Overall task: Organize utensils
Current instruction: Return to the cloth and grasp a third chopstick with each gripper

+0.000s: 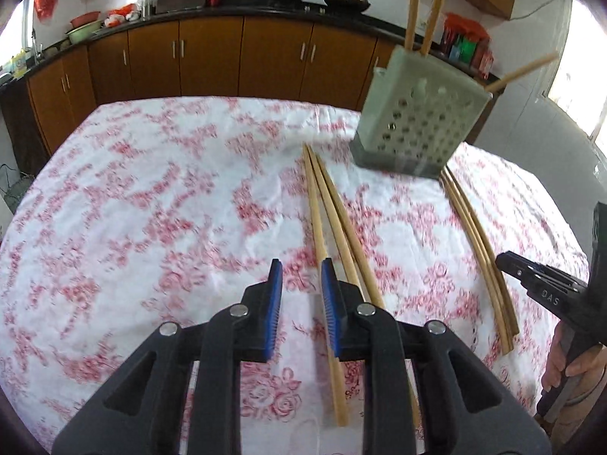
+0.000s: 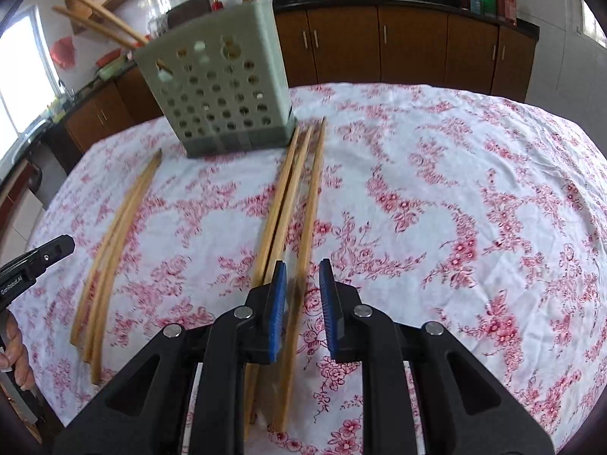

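Chopsticks (image 2: 288, 204) between right jaws only

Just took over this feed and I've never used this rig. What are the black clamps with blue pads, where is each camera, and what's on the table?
They are two hand-held grippers; each fisheye camera looks along its own fingers. The left gripper and right gripper are both open, holding nothing. On the pink floral tablecloth stands a pale perforated plastic utensil holder with wooden chopsticks inside. Two loose chopstick bundles lie in front: the left bundle, and the right bundle.
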{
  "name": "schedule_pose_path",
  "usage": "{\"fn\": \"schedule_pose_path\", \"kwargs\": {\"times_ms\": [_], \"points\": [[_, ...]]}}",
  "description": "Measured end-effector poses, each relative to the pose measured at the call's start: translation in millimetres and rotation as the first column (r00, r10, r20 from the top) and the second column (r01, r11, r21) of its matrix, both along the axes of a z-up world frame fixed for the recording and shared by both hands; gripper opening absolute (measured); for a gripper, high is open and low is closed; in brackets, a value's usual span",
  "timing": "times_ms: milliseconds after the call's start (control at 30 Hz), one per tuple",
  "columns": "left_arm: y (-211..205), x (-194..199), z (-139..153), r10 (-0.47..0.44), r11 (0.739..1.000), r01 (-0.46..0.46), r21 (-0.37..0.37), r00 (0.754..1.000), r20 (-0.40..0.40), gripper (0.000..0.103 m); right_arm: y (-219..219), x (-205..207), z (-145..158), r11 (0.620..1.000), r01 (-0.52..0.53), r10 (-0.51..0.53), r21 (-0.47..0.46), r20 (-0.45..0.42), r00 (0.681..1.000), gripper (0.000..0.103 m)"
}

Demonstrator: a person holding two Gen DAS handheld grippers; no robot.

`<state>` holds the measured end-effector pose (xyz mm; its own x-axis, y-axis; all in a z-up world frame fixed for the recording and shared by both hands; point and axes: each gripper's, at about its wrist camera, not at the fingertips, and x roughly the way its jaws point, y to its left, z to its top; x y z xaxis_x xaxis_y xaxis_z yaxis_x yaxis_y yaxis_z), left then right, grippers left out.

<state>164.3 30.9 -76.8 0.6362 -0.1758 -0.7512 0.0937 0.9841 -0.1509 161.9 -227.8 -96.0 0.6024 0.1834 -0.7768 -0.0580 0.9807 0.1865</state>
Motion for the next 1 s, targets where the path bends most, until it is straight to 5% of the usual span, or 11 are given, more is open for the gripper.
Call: {"fn": "schedule_pose_path", "kwargs": {"times_ms": [100, 533, 1000], "points": [[-10.4, -2.2, -4.8, -0.024, 1.0, 0.024, 0.005, 1.0, -0.01, 0.021, 1.9, -0.5, -5.1, 0.999, 0.006, -0.006, -0.037, 0.005, 1.0, 0.008], [-29.9, 10.7, -24.9, -0.035, 0.993, 0.04, 0.11, 0.998, -0.054, 0.01, -21.8, -4.5, -5.2, 0.998, 0.064, -0.064, -0.023, 0.003, 0.998, 0.008], [35.6, 41.4, -23.7, 0.12, 0.986, -0.114, 0.123, 0.992, -0.042, 0.01, -50.2, 9.0, -7.1, 0.983, 0.159, -0.157, -0.088, 0.026, 0.987, 0.008]]}}
